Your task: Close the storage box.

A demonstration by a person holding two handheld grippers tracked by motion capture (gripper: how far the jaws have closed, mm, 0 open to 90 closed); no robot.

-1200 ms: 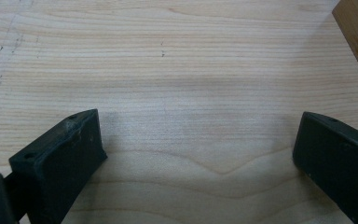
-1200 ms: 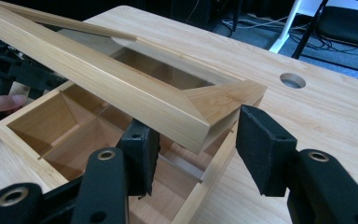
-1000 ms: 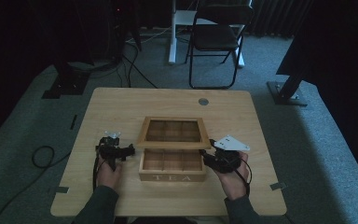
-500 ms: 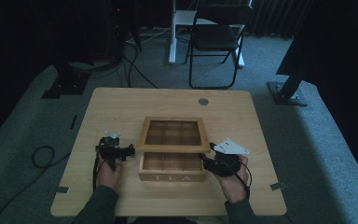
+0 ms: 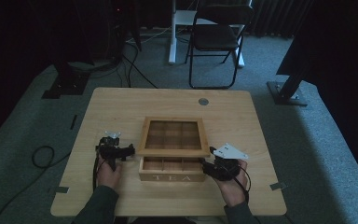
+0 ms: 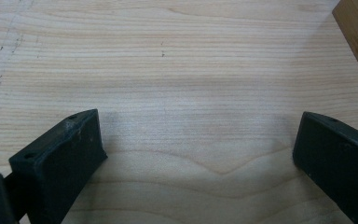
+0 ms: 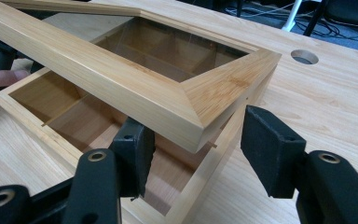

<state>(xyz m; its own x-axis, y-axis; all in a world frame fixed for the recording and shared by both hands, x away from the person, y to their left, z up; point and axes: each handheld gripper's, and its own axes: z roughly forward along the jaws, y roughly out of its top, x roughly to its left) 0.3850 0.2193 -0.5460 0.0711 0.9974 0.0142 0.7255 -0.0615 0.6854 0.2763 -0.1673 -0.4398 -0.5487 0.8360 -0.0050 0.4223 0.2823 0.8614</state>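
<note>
Right gripper (image 7: 196,149) fingers (image 7: 272,149) apart, astride lid (image 7: 121,79) corner

The pale wooden tabletop (image 5: 121,107) has a round cable hole (image 5: 203,101) near its far edge. On it, toward the near side, stands a wooden tea box (image 5: 171,170) marked TEA, its glazed lid (image 5: 173,136) raised. Small grey tabs, perhaps tape (image 5: 278,186), sit at the near corners.
</note>
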